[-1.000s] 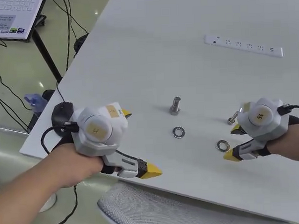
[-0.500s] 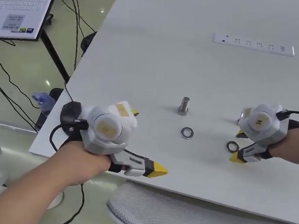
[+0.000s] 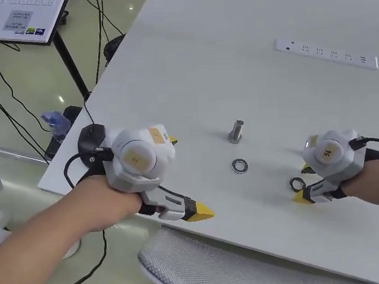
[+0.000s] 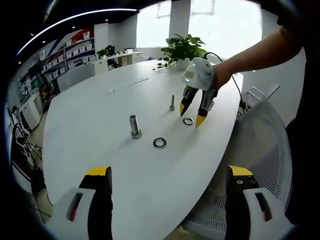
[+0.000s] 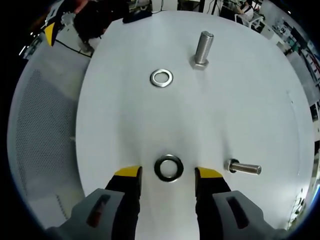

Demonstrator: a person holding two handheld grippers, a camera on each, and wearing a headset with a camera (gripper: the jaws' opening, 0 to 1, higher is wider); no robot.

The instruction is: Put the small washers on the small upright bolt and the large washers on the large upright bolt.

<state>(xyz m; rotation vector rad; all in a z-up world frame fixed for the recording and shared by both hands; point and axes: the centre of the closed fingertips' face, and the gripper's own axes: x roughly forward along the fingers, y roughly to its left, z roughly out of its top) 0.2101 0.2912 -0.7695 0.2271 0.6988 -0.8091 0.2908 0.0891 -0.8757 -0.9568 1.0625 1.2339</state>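
The large bolt [image 3: 237,132] stands upright mid-table, and a silver washer [image 3: 239,165] lies flat just in front of it. A second, darker washer [image 3: 297,184] lies on the table between the jaws of my right gripper [image 3: 303,184], which is open and straddles it. In the right gripper view that washer [image 5: 168,168] sits between the yellow tips of the right gripper [image 5: 169,174], and the small bolt [image 5: 243,168] is just to its right. My left gripper [image 3: 186,177] hovers open over the near table edge, holding nothing. In its own view the left gripper [image 4: 169,172] faces both bolts.
A white power strip [image 3: 327,53] lies at the back right of the table [image 3: 192,66]. A grey mesh chair [image 3: 201,267] sits below the near edge. A laptop [image 3: 17,17], cables and a blue bottle [image 3: 55,123] are off to the left.
My right gripper has crept forward, so the dark washer now lies between its jaws and the small bolt is hidden behind it. The left gripper has barely moved; the camera has shifted.
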